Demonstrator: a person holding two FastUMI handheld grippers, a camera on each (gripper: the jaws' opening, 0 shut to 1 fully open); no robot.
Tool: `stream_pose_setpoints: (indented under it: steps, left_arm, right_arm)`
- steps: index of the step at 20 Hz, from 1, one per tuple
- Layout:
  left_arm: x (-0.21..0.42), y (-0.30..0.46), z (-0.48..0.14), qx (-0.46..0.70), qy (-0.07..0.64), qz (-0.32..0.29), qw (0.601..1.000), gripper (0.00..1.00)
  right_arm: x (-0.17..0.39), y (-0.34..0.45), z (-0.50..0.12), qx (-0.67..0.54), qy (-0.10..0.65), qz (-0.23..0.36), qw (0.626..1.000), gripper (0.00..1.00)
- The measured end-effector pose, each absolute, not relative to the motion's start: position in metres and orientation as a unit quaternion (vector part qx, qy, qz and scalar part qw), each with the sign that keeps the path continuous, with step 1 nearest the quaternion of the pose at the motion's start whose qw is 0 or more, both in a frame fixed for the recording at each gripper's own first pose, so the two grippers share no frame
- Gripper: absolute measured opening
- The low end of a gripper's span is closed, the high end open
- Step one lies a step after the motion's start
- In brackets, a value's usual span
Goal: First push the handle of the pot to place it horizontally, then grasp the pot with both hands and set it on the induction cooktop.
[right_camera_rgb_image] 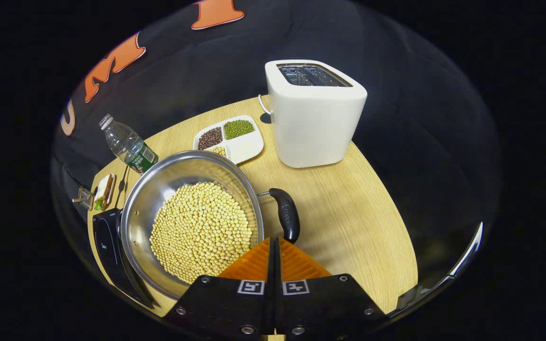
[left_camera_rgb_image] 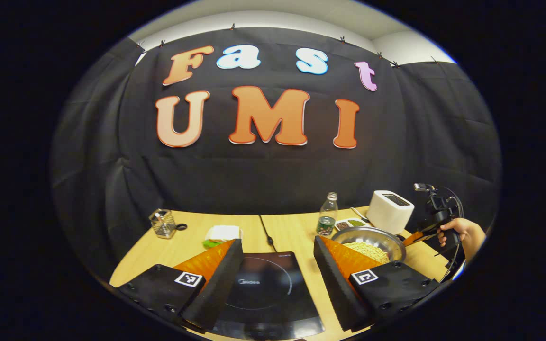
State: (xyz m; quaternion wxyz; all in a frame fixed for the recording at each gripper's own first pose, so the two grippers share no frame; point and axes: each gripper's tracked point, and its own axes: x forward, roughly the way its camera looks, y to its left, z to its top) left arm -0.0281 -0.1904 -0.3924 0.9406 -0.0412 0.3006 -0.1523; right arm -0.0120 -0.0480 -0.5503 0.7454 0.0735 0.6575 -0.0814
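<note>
Right gripper pressed together, tip at pot handle, set to nudge it; left gripper spread apart, waiting over induction cooktop; pot on counter beside cooktop

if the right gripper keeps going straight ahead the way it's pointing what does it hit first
Most likely the pot's black handle, just beyond the shut right gripper. The steel pot of soybeans lies left of that line. Depth is hard to judge, so it might pass above.
</note>
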Motion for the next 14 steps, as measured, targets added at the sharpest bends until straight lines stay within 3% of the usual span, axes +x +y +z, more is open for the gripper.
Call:
stream_pose_setpoints:
  steps: [5, 10, 12, 13, 14]
  left_arm:
    - [-0.023, -0.249, -0.443, -0.059, 0.366, -0.185, 0.910, 0.98]
    - [-0.009, -0.279, -0.510, -0.073, 0.454, -0.164, 0.873, 0.99]
    - [-0.008, -0.298, -0.534, -0.074, 0.485, -0.173, 0.854, 0.97]
    - [-0.010, -0.307, -0.545, -0.076, 0.499, -0.181, 0.844, 0.96]
    - [-0.012, -0.317, -0.557, -0.077, 0.513, -0.187, 0.834, 0.98]
  right_arm:
    - [-0.009, -0.055, -0.543, 0.078, 0.647, -0.089, 0.753, 0.00]
    - [-0.003, -0.042, -0.533, 0.101, 0.642, -0.063, 0.757, 0.02]
    - [0.004, -0.042, -0.527, 0.090, 0.634, -0.056, 0.766, 0.10]
    - [0.009, -0.041, -0.525, 0.087, 0.627, -0.055, 0.773, 0.22]
    - [0.013, -0.036, -0.525, 0.087, 0.624, -0.051, 0.775, 0.24]
